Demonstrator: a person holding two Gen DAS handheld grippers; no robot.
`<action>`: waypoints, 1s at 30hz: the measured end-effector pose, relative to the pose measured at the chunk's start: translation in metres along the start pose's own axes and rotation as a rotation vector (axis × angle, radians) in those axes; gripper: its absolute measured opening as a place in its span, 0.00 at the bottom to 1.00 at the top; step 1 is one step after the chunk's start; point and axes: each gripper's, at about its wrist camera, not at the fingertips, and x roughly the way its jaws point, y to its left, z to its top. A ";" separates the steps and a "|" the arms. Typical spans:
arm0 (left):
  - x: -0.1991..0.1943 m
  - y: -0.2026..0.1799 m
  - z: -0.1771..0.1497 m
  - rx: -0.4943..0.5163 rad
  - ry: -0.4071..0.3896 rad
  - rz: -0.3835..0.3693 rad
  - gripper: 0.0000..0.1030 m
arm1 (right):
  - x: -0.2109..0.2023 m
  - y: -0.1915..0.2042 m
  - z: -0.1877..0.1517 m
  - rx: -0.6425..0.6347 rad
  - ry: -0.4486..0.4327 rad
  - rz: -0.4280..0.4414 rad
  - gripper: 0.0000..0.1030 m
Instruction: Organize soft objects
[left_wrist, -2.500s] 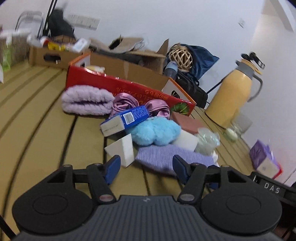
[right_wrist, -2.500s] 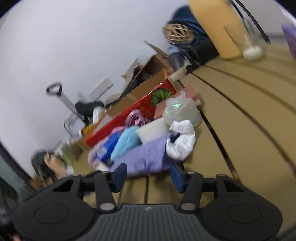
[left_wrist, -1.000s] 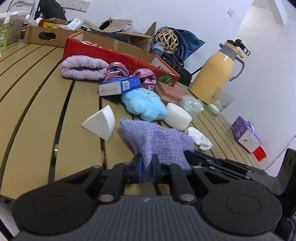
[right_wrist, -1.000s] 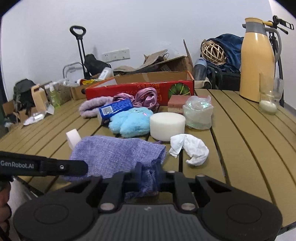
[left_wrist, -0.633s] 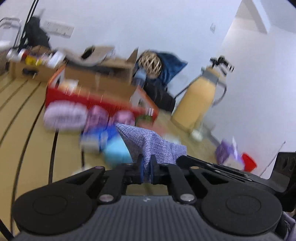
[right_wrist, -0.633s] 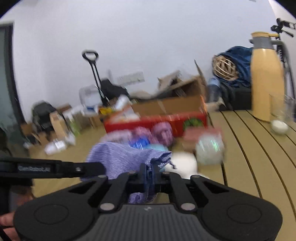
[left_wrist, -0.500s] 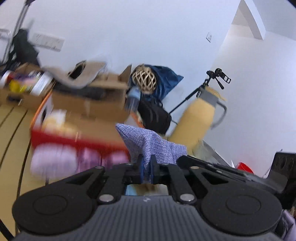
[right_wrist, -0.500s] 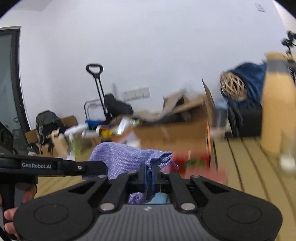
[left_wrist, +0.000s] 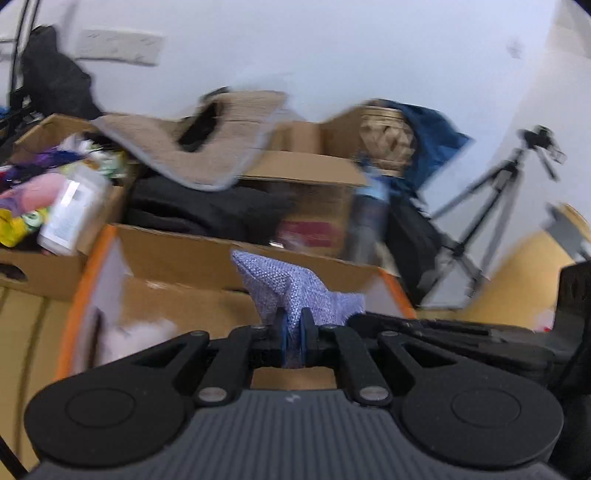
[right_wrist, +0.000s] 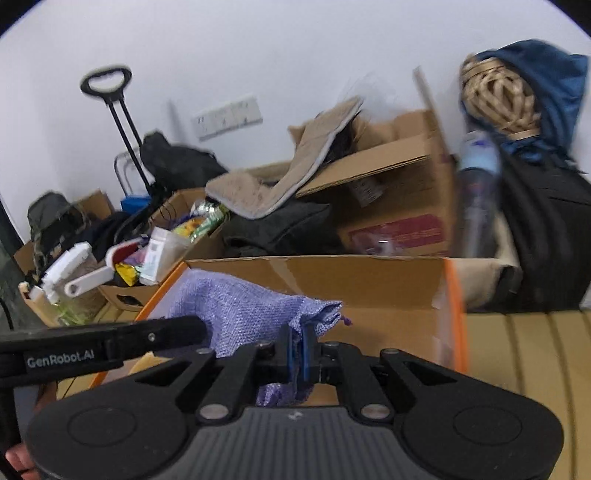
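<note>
Purple cloth bag (right_wrist: 236, 314) hangs in the air between the two tools, stretched over the open cardboard box (right_wrist: 362, 284) with the orange edge. Left gripper (left_wrist: 293, 332) is clamped tight on one edge of the weave — blue pads pressed flat against it. Right gripper (right_wrist: 297, 350) pinches the other edge the same way, a fold of fabric drooping below its fingers. Beyond the box sit more cartons, a black backpack (right_wrist: 546, 236) and a woven rattan ball (right_wrist: 498, 96).
</note>
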 end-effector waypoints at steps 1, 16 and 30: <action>0.008 0.013 0.009 -0.015 0.013 0.018 0.07 | 0.014 0.004 0.006 0.001 0.016 -0.002 0.05; -0.012 0.067 0.018 0.036 -0.010 0.177 0.50 | 0.051 0.038 0.025 0.074 0.068 0.050 0.20; -0.211 -0.013 -0.041 0.156 -0.191 0.206 0.71 | -0.206 0.051 -0.046 -0.160 -0.157 -0.115 0.56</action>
